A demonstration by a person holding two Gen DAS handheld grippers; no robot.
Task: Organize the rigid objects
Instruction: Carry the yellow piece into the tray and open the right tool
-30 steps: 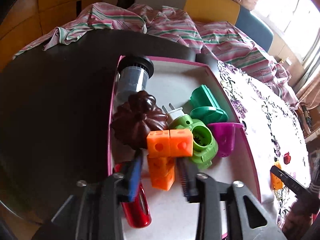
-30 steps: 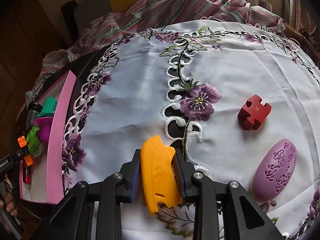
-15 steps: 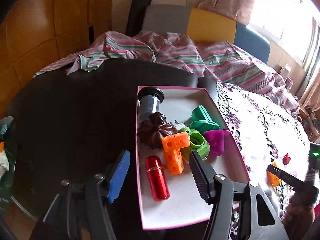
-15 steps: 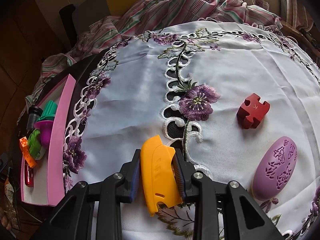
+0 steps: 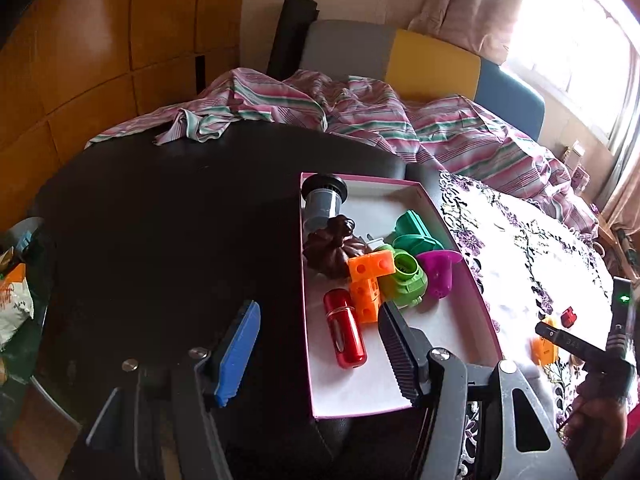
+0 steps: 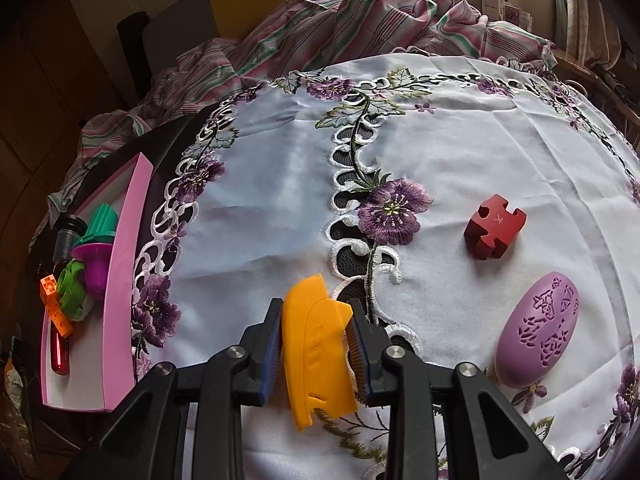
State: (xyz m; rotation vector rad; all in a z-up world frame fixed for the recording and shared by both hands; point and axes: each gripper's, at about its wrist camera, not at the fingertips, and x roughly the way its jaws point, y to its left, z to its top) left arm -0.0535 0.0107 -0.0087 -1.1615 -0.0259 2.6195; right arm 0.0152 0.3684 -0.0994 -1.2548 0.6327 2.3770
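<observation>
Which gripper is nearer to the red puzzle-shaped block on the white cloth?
Right. The right gripper, shut on the yellow piece, sits on the same cloth, just across from the red puzzle-shaped block. The left gripper hangs open over the pink box, farther away.

The pink box [image 6: 120, 264] hides most of its load from the right wrist — only tops poke over the wall. The yellow piece [image 5: 542, 350] and red block [image 5: 568, 317] are too small to make out from the left wrist, and the bag [image 5: 12, 300] is cut off by the frame edge.
</observation>
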